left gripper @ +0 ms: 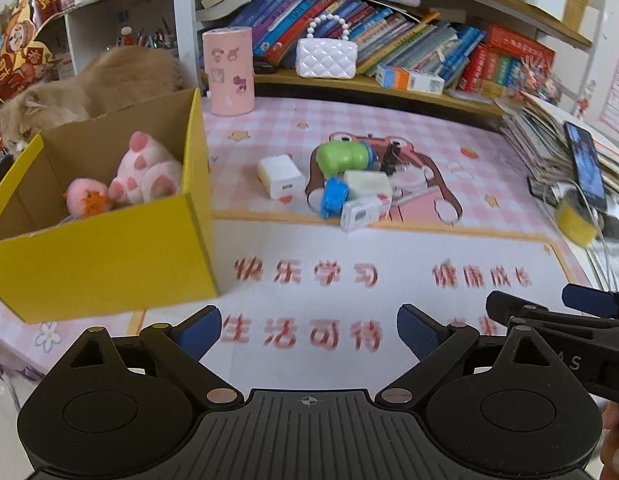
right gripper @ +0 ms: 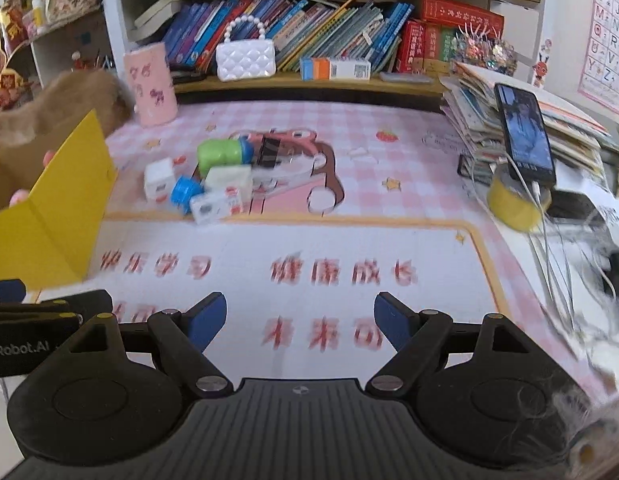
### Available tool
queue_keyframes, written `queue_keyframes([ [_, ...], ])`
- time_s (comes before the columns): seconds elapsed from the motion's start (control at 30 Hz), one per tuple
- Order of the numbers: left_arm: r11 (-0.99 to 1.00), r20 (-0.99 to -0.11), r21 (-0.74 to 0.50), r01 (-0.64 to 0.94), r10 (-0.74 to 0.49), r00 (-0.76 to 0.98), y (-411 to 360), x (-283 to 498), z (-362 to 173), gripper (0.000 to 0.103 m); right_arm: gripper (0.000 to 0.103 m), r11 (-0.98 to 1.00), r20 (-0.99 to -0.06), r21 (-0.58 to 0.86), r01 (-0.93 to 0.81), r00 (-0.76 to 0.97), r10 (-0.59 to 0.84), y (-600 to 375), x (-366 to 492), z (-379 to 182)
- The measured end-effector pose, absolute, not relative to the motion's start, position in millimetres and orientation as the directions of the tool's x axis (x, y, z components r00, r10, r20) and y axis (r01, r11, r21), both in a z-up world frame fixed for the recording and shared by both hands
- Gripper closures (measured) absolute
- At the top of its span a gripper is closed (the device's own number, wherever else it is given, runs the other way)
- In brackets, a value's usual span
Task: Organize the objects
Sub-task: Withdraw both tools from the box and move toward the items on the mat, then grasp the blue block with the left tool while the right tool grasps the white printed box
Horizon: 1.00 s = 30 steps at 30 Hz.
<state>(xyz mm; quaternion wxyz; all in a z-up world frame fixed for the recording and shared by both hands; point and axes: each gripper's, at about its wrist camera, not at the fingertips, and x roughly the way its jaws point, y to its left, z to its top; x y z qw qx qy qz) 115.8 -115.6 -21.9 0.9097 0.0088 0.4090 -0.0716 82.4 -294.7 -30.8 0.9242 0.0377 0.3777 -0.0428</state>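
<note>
A yellow cardboard box (left gripper: 109,256) stands at the left of the desk and holds pink plush toys (left gripper: 145,170); it also shows in the right wrist view (right gripper: 65,208). A pile of small items lies mid-desk: a green toy (left gripper: 343,156), a blue cap-like piece (left gripper: 334,197), white chargers (left gripper: 280,176) and small white boxes (left gripper: 363,210). The same pile shows in the right wrist view (right gripper: 213,184). My left gripper (left gripper: 309,332) is open and empty over the near mat. My right gripper (right gripper: 299,320) is open and empty, beside the left one.
An orange cat (left gripper: 93,84) sits behind the box. A pink cylinder (left gripper: 229,70) and a white handbag (left gripper: 327,56) stand by the bookshelf. At the right are stacked papers, a phone (right gripper: 525,136) on a cable and a yellow tape roll (right gripper: 517,204).
</note>
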Motion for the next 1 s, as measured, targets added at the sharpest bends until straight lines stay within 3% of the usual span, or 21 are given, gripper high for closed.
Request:
queue_keyframes([
  [0.67,0.999,-0.691,-0.041,0.024,-0.045,0.721,-172.9,203.2,-15.7,0.008,0.023,0.999,-0.682,0.029,-0.018,0.731,0.033,-355.5,177.1,-40.4],
  [0.8,1.000,-0.691,-0.029,0.011,-0.028,0.722,-177.6,224.8,-21.6,0.022,0.023,0.998,-0.700,0.018,-0.052,0.713,0.050,-356.7,184.2,-47.8],
  [0.87,1.000,-0.705,-0.009,-0.003,-0.005,0.709,-179.1,237.7,-30.4,0.036,0.023,0.998,-0.705,0.018,-0.067,0.707,0.060,-356.5,185.4,-49.6],
  [1.0,1.000,-0.749,-0.019,-0.017,-0.003,0.662,-176.4,258.2,-50.8,0.045,0.023,0.994,-0.712,0.025,-0.104,0.696,0.091,-353.3,186.5,-51.6],
])
